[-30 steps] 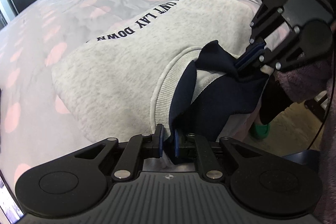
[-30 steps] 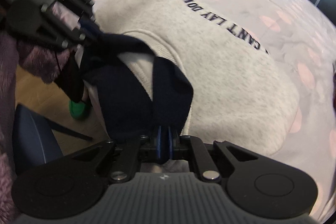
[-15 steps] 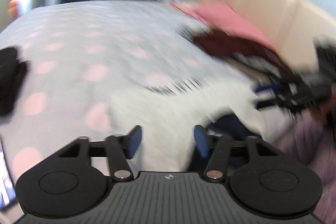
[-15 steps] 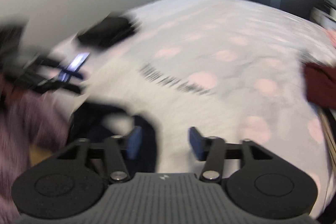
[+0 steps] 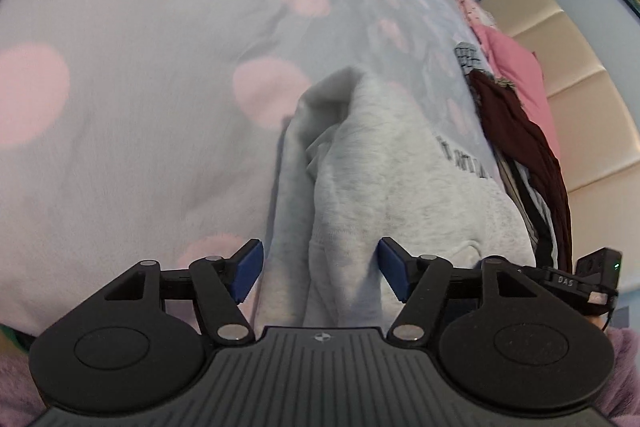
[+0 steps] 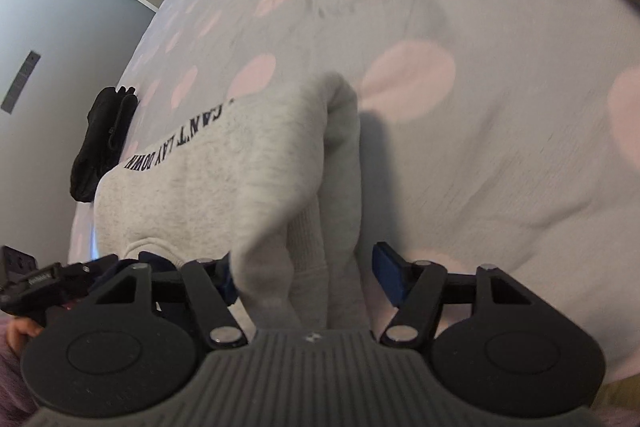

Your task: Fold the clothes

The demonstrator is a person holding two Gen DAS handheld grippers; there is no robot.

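On the bed, over a pale cover with pink dots [image 5: 120,115], lies the grey sweatshirt [image 5: 360,187], folded into a thick bundle with dark printed letters on it. At its left edge the left gripper [image 5: 320,273] points down at the cloth. Its jaws are apart and are opening more; the blue pads [image 5: 248,269] stand on both sides of a raised fold of the sweatshirt, which passes between them, but they do not press on it, so the cloth is released. Whether the right pad of this gripper just touches the fabric I cannot tell. Beyond the sweatshirt, toward the beige headboard [image 5: 580,99], a dark red garment [image 5: 520,131] and a pink garment [image 5: 516,63] lie in a pile.

At the other edge of the sweatshirt [image 6: 224,179] the right gripper [image 6: 306,277] also has its jaws wide apart. A hanging fold of the grey cloth runs between them; it covers part of the left pad, while the right pad [image 6: 390,277] stands clear of it. Nothing is clamped here either. A folded black garment [image 6: 104,143] rests on the cover further to the left, near the bed edge.
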